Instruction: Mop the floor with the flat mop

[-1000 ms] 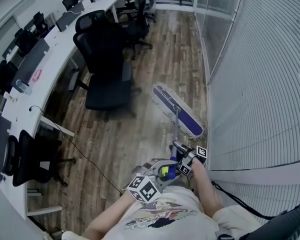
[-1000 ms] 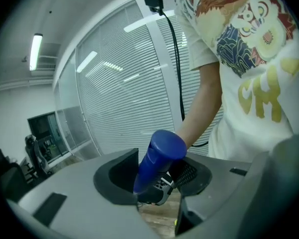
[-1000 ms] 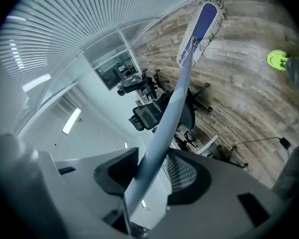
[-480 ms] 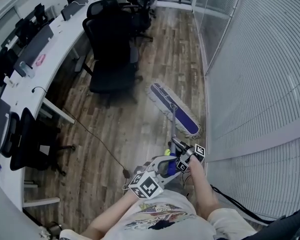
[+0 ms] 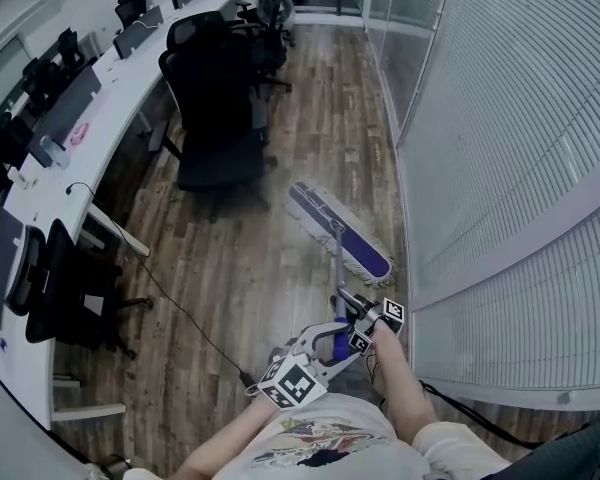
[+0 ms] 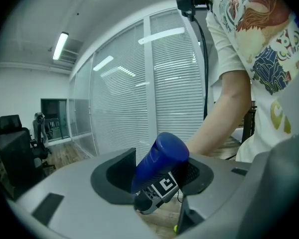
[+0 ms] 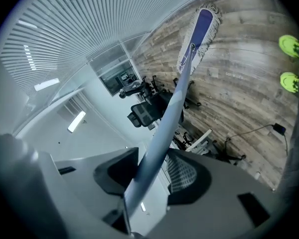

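The flat mop's purple head (image 5: 338, 230) with its white fringe lies on the wooden floor beside the glass wall. Its pole (image 5: 336, 268) rises toward me. My right gripper (image 5: 350, 301) is shut on the pole, which runs between its pads (image 7: 164, 128) down to the mop head (image 7: 199, 34). My left gripper (image 5: 327, 343) is lower on the handle. The blue handle end (image 6: 159, 161) sits between its two pads, and its jaws are opening. The right gripper's marker cube (image 6: 165, 185) shows just beyond the handle end.
Black office chairs (image 5: 220, 98) stand to the left of the mop along a long white desk (image 5: 90, 118). A black cable (image 5: 180, 313) trails over the floor on the left. The glass wall with blinds (image 5: 500, 148) bounds the right. My green shoes (image 7: 289, 46) show near the pole.
The mop head has slid over the floor, a little left and away from the glass wall. Both grippers have moved along with the handle.
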A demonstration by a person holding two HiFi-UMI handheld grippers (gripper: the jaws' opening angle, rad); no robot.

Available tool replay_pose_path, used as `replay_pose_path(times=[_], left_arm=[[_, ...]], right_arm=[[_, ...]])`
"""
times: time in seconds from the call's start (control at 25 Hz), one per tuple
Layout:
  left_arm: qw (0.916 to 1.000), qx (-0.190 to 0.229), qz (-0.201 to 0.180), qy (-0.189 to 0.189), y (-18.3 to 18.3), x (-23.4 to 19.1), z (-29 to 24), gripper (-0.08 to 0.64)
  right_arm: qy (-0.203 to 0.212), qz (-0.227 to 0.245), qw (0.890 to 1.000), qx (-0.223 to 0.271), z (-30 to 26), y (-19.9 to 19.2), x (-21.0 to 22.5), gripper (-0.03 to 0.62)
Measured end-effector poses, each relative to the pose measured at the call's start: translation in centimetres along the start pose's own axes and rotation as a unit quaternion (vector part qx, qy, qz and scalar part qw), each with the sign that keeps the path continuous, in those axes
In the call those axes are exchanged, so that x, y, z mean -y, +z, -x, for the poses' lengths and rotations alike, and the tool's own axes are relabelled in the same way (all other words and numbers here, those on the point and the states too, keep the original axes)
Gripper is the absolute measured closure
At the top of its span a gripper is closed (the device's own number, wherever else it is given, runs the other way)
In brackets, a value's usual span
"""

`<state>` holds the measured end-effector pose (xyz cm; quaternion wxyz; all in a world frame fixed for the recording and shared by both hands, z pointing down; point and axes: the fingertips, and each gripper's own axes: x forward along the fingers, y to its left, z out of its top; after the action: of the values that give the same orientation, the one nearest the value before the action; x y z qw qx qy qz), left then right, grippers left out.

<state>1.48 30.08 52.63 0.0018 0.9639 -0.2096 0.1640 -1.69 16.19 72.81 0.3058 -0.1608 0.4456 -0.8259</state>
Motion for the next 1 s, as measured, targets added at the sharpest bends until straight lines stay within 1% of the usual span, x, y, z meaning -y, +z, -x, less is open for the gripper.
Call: replay_pose_path(times=[0.24,0.4,0.56,0.72,0.88,1.0], left_arm=[[1.0,-0.004,0.0,0.008,0.2,6.9,0.8,0.371],[0.9998,-0.013,-0.002,0.016,0.3,13.2,-0.4,0.37],[0.9996,-0.019,-0.009,0.019,0.4,19.6,-1.1,0.368],[0.9993,-0.019,0.001,0.032,0.6,25.2,-1.2,0.365],[0.9991,-0.022,-0.008,0.035,-0.4,28.9,-0.8,0.365],[0.9987,-0.022,-0.003,0.046,-1.3,30.2,-0.4,0.364]], right_arm=[[-0.013,-0.002,1.0,-0.02,5.7,-3.6,2.0,0.425],[-0.014,-0.005,1.0,-0.027,11.4,-4.9,3.6,0.425],[0.004,-0.016,1.0,-0.027,16.8,-6.8,5.0,0.425],[-0.006,-0.01,0.999,-0.036,22.0,-8.5,6.8,0.424],[-0.016,-0.007,0.999,-0.036,24.8,-9.9,8.5,0.425],[-0.033,-0.004,0.999,-0.038,25.7,-10.5,9.7,0.426]])
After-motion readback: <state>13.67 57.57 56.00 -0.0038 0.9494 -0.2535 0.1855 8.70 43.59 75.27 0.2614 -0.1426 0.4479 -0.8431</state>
